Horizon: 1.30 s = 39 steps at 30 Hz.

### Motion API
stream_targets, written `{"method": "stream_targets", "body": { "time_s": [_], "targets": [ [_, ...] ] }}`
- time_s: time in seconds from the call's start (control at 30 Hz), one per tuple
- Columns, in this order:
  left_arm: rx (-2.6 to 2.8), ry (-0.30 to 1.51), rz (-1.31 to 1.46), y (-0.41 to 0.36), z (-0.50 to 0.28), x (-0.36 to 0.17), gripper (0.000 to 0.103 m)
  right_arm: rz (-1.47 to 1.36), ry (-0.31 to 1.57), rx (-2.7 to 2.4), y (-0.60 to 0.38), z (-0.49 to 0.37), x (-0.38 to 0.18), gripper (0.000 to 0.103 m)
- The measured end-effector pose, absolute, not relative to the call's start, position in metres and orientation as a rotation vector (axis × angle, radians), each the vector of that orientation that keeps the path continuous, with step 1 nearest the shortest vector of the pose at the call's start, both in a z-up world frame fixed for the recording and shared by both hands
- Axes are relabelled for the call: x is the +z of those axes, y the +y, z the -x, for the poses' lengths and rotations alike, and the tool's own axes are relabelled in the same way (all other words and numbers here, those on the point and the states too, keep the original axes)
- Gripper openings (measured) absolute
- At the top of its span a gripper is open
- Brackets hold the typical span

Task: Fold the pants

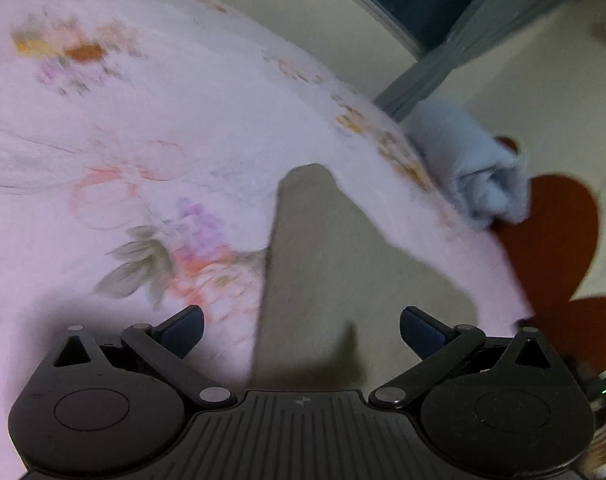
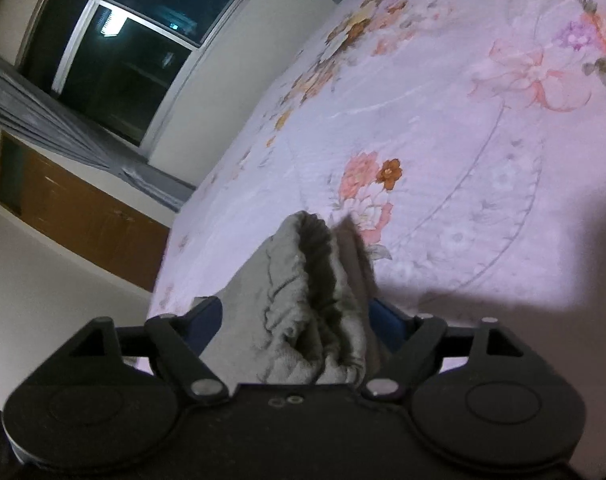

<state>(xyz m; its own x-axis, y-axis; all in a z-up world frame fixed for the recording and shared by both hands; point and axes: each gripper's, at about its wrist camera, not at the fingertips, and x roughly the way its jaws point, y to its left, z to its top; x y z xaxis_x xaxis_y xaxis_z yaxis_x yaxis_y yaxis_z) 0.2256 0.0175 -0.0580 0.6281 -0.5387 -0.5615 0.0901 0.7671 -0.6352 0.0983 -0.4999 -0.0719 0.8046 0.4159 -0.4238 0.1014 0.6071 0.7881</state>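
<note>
Now right gripper (image 2: 299, 320) clamps pants (image 2: 303, 300); left gripper (image 1: 302, 330) gapes.

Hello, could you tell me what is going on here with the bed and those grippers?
A person is folding grey pants on a bed with a floral sheet, using two hand-held grippers. The right hand-held gripper is closed on a bunched part of the pants. The left hand-held gripper is open, holding nothing, just above a flat stretch of the same fabric. A rolled light-blue cloth sits at the bed's edge.
</note>
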Motion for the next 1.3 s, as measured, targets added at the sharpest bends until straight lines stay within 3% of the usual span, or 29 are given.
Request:
{"method": "stream_targets", "body": {
  "time_s": [0.23,0.5,0.8,0.87,0.9,0.97,1.1,1.2,1.23,1.3],
  "targets": [
    [-0.454,0.893,0.654,0.001,-0.251,-0.077,0.103,-0.967,0.739,0.271,-0.500,-0.124,-0.103,0.074],
    [-0.553,0.914,0.866,0.006,-0.275,-0.097,0.103,-1.038,0.753,0.387,-0.501,-0.140,-0.118,0.080],
    [-0.625,0.919,0.868,-0.014,-0.286,-0.106,0.102,-1.088,0.763,0.501,-0.503,-0.149,-0.123,0.081],
    [-0.617,0.922,0.870,-0.014,-0.286,-0.106,0.096,-1.066,0.772,0.456,-0.508,-0.150,-0.122,0.068],
    [-0.613,0.921,0.875,-0.011,-0.285,-0.106,0.093,-1.066,0.768,0.441,-0.511,-0.149,-0.121,0.065],
    [-0.593,0.921,0.877,-0.002,-0.281,-0.109,0.079,-1.051,0.758,0.402,-0.518,-0.141,-0.119,0.061],
    [-0.562,0.896,0.872,0.001,-0.274,-0.114,0.072,-1.018,0.793,0.409,-0.510,-0.141,-0.118,0.062],
    [-0.548,0.903,0.827,-0.006,-0.274,-0.110,0.072,-1.012,0.798,0.444,-0.496,-0.149,-0.119,0.076],
    [-0.541,0.907,0.805,-0.010,-0.275,-0.108,0.071,-1.008,0.793,0.451,-0.492,-0.151,-0.118,0.076],
    [-0.522,0.926,0.768,-0.013,-0.276,-0.106,0.048,-0.984,0.789,0.443,-0.486,-0.152,-0.115,0.071]
  ]
}}
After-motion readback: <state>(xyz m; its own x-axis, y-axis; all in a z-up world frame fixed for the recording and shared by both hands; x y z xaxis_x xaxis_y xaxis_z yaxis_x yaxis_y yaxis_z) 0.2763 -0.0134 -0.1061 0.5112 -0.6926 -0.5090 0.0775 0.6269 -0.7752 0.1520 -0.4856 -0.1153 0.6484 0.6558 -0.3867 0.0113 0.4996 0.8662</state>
